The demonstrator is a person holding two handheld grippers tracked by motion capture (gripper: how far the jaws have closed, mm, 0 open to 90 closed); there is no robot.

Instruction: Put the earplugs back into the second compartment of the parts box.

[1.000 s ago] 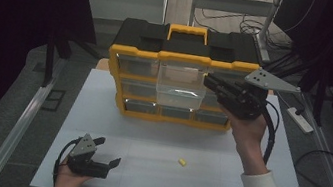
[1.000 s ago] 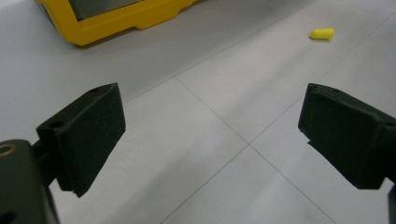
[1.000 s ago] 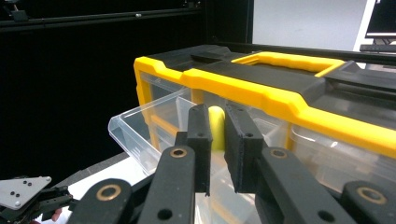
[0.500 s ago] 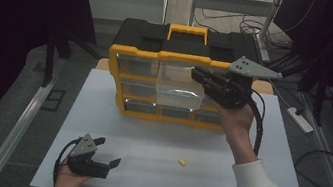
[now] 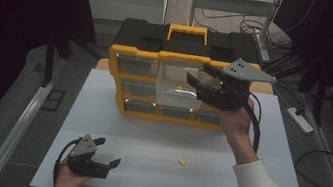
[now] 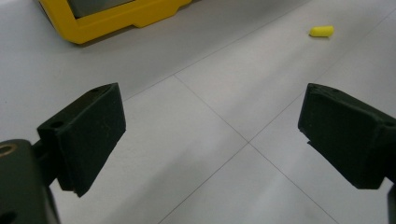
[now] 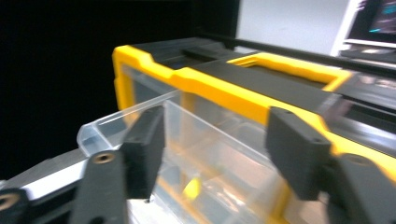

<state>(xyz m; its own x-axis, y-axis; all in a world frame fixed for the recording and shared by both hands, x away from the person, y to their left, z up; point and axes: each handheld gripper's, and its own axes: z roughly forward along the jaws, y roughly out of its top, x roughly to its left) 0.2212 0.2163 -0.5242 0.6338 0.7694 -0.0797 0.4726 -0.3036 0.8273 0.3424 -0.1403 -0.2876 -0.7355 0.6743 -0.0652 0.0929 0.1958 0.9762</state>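
Note:
A yellow and black organiser case (image 5: 180,55) stands upright at the back of the white table (image 5: 266,155). One clear drawer (image 5: 174,94) of its middle row is pulled out, with a small yellow piece (image 5: 179,88) inside it. My right gripper (image 5: 200,76) hovers open at the drawer's upper right. In the right gripper view the jaws of that gripper (image 7: 219,149) stand wide apart in front of the clear drawer (image 7: 140,116), holding nothing. My left gripper (image 5: 108,151) rests open low at the front left. A second small yellow piece (image 5: 182,163) lies on the table, also ahead of the left gripper (image 6: 210,126) as a yellow piece (image 6: 321,31).
The case's yellow bottom edge (image 6: 116,18) sits ahead of the left gripper. A cable (image 5: 328,175) and a power strip (image 5: 300,120) lie on the floor at the right. A metal rail (image 5: 24,116) runs along the table's left side.
My right gripper has moved left across the case front, up to the pulled-out clear drawer. The left gripper has stayed still.

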